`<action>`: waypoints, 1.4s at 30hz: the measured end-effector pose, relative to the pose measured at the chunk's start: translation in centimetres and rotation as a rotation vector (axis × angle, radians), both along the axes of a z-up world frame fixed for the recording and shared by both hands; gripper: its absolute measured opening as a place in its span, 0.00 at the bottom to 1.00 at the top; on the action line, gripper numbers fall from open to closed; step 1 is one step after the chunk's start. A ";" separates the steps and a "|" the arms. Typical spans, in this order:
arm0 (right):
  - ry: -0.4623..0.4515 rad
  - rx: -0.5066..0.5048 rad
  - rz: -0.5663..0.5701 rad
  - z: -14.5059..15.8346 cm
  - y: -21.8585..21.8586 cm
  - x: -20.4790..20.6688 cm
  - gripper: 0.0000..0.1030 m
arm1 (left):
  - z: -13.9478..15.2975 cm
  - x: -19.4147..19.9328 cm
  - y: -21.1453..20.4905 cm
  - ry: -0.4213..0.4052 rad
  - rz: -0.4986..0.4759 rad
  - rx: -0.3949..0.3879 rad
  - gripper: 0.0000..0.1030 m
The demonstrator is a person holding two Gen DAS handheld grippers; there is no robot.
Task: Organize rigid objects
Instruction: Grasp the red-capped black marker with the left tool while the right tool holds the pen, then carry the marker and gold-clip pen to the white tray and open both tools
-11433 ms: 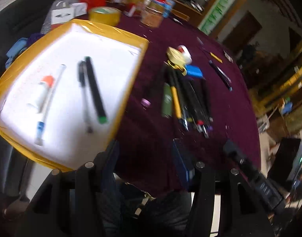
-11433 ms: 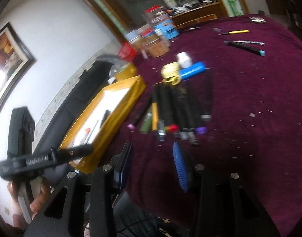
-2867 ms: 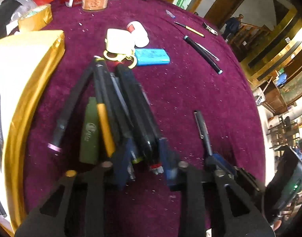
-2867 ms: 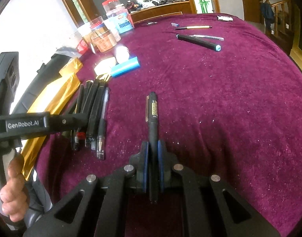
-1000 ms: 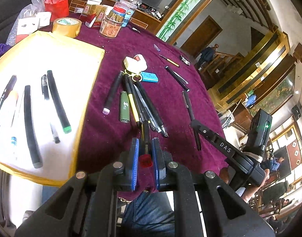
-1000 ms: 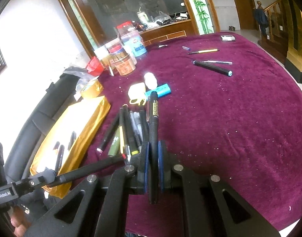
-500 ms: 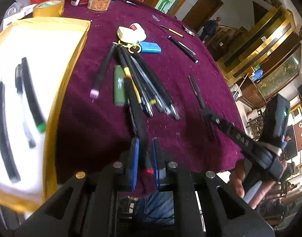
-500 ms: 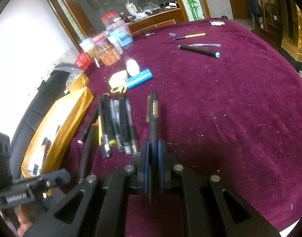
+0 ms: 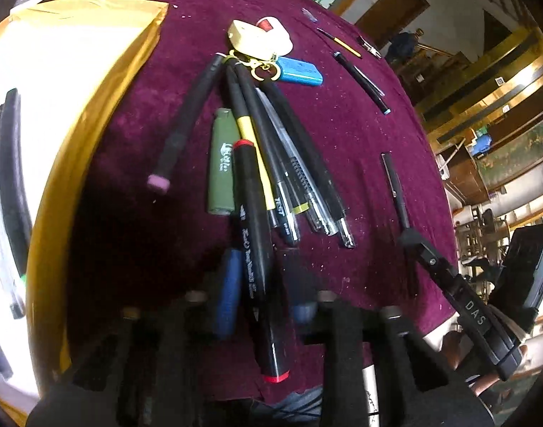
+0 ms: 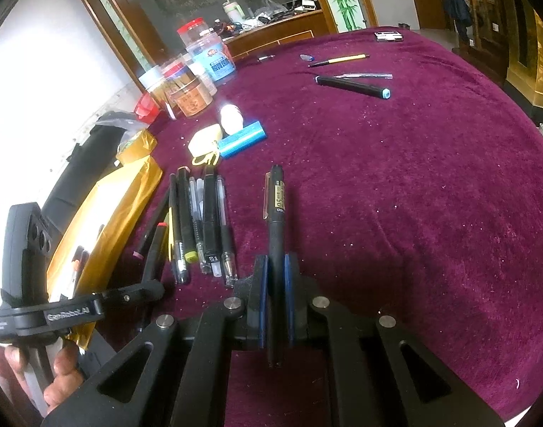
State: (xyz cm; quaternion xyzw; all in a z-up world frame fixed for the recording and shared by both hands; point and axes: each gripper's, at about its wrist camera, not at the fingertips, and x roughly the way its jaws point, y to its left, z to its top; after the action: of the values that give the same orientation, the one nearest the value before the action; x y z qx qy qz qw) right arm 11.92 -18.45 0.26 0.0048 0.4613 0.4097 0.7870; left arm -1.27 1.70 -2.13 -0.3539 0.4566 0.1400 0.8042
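In the left wrist view, the left gripper sits at 6 o'clock with its jaws opening; a black marker with red ends lies between the blue pads, its far end resting on the pile of pens. Whether the pads touch it I cannot tell. A green lighter lies just beside the marker at 11 o'clock, and a purple-tipped black pen slants toward the gold-edged tray at 9 o'clock, where dark pens lie on its white floor.

In the right wrist view, the right gripper at 6 o'clock is clenched on a black clip pen, which points to 12 o'clock over the cloth. The left tool's body shows at 8 o'clock, a hand wrapped around its handle.

The surface is a round table under a deep crimson velvet cloth, speckled with pale lint. Beyond the pile sit a cream tag with yellow ring and a blue lighter, touching. Toward 1 o'clock lie a black marker with teal cap and a yellow pencil. Jars cluster at 11 o'clock by the rim. Farther off stand a wooden counter, a bamboo-painted panel and a stair rail.
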 end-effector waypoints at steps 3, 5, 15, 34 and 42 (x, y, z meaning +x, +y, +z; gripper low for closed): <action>0.012 0.021 0.015 0.4 0.3 -0.3 0.07 | 0.5 -1.6 0.0 -0.043 0.033 -0.007 0.13; 0.038 0.055 0.050 0.9 1.1 -0.9 0.07 | 1.1 -3.3 0.2 -0.080 0.059 -0.039 0.13; 0.118 0.170 0.397 3.8 11.1 -8.3 0.07 | 8.5 -13.5 6.0 -0.228 0.249 0.010 0.13; 0.048 -0.057 0.449 0.1 26.2 -11.1 0.08 | 2.4 -17.2 18.2 0.122 0.362 0.105 0.14; -0.052 -0.135 0.485 -0.2 27.0 -12.8 0.10 | 2.6 -16.6 17.9 0.150 0.361 0.160 0.14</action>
State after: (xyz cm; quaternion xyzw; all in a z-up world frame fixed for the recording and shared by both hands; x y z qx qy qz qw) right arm -0.87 8.58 0.04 -0.1692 0.4548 0.5545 0.6760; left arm -17.89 19.58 0.45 -0.3535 0.4318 0.3435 0.7553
